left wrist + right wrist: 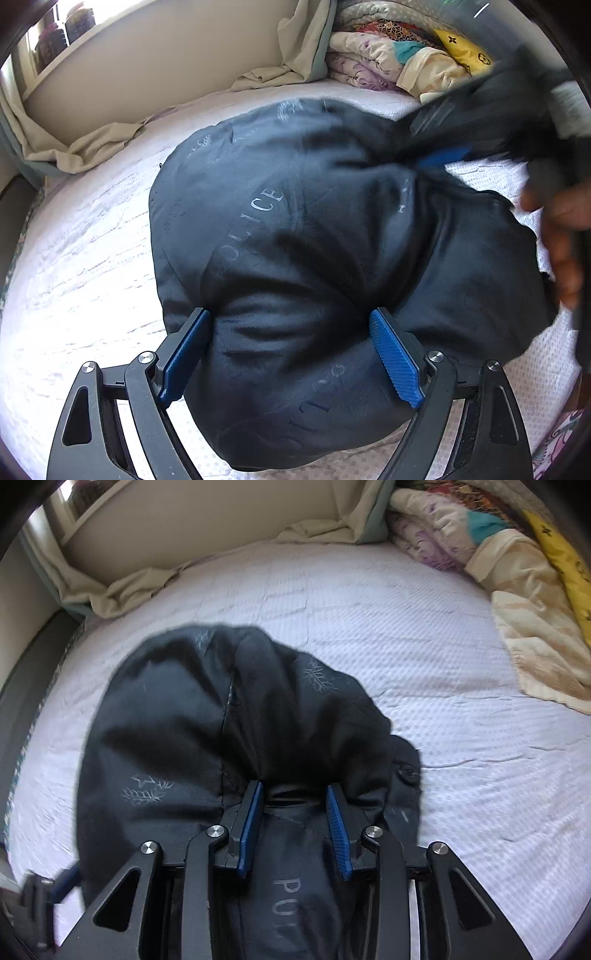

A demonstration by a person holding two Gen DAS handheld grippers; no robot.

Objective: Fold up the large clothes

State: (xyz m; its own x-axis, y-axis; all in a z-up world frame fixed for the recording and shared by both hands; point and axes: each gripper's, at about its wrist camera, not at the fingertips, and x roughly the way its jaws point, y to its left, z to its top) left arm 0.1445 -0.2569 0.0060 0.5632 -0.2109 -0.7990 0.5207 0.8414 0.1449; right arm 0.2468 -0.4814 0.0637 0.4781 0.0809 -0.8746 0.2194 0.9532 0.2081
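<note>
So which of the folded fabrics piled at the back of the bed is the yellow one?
The yellow cloth with dark printed symbols, at the right end of the pile. The pieces beside it are cream, lilac-flowered and patterned red.

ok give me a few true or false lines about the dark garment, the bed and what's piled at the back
1. The dark garment lies on a pale quilted bed cover. True.
2. The garment carries pale printed lettering. True.
3. The garment is spread out flat with no bunching. False: it is rumpled into a mound, with cloth bulging between the left gripper's fingers.
4. The right gripper hangs over bare bed cover with nothing between its fingers. False: garment cloth sits between them.
5. Folded patterned bedding is stacked at the far right of the bed. True.
6. The folded pile holds a bright red pillow. False: the bright piece there is a yellow one.
</note>
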